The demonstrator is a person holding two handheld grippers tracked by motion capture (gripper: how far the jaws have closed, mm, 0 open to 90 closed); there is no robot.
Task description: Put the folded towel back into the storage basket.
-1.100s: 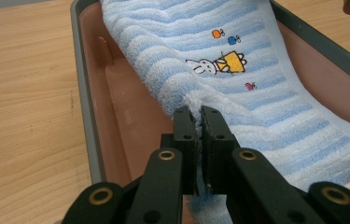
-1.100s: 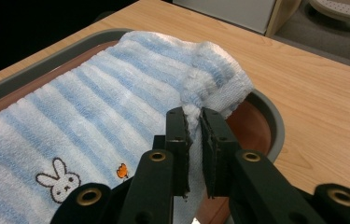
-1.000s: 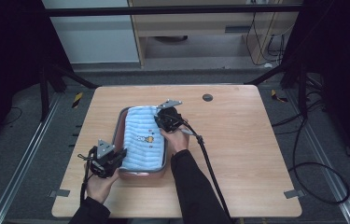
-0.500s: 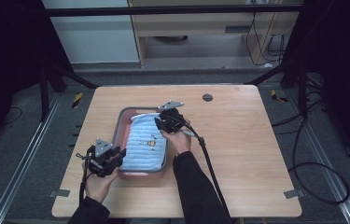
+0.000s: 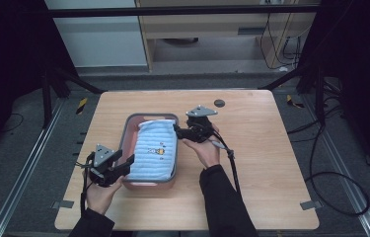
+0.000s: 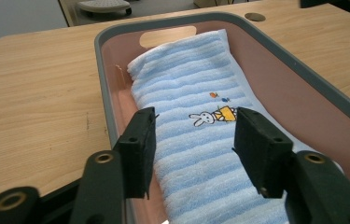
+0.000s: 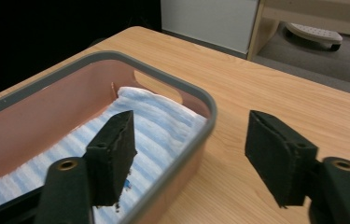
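A pink basin with a grey rim (image 5: 124, 133) stands left of the table's middle. In it lies a folded light-blue striped towel (image 5: 155, 148) with a small rabbit picture. My left gripper (image 5: 127, 164) sits at the basin's near left corner, its jaws just opened and standing apart over the towel (image 6: 196, 93) without pressing it. My right gripper (image 5: 178, 131) is at the basin's right side, jaws also just opened. In the right gripper view my right gripper (image 7: 196, 140) straddles the grey rim (image 7: 210, 112), one jaw above the towel (image 7: 158, 126), the other above bare table.
A dark round grommet (image 5: 219, 103) is set in the wooden table (image 5: 271, 163) near its far edge. The right gripper's cable (image 5: 233, 168) trails back along the forearm. A chair base (image 7: 312, 32) stands on the floor beyond the table.
Both grippers' jaws went from shut on the towel to apart, letting it go. The right gripper moved to the right, off the towel to the basin's rim. The left hand stayed put.
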